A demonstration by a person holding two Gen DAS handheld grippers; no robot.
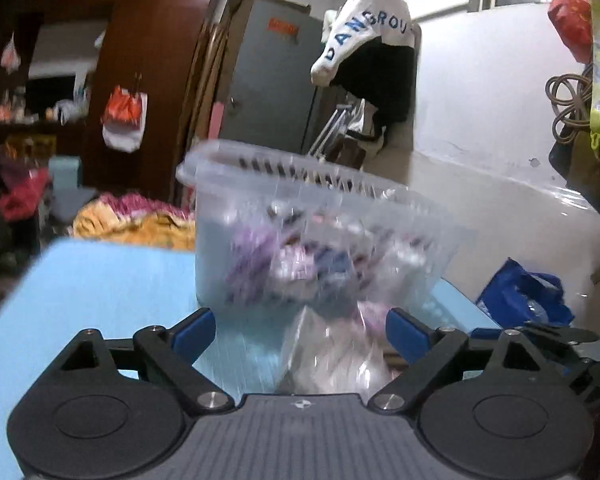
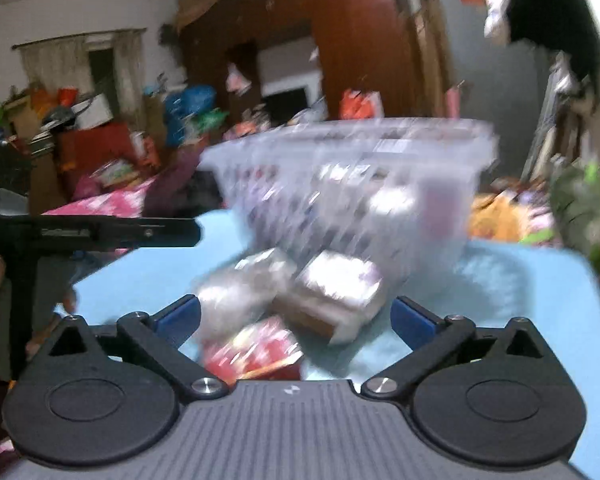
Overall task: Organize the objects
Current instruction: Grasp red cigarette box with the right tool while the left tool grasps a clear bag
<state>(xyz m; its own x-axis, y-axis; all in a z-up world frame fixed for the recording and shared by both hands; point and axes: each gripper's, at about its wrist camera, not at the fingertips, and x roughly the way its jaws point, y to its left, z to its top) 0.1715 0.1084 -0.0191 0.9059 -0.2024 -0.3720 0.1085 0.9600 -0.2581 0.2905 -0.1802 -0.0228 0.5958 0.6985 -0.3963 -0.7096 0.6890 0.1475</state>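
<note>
A clear plastic basket (image 1: pixel 300 216) with slotted walls stands on the light blue table (image 1: pixel 108 292) and holds several blurred purple and white packets. My left gripper (image 1: pixel 300 334) is open just in front of it. A clear-wrapped packet (image 1: pixel 332 356) lies on the table between its blue pads (image 1: pixel 194 334), which do not press on it. In the right wrist view the basket (image 2: pixel 352 184) is ahead of my open right gripper (image 2: pixel 296 320). A silvery packet (image 2: pixel 240 292), a wrapped box (image 2: pixel 336 292) and a red packet (image 2: pixel 256 350) lie between its fingers, untouched.
A blue bag (image 1: pixel 528 292) sits at the table's right edge beside a white wall. Black parts of the other gripper (image 2: pixel 88 232) reach in from the left of the right wrist view. Piled cloth (image 1: pixel 140 224), a wardrobe and hanging clothes crowd the room behind.
</note>
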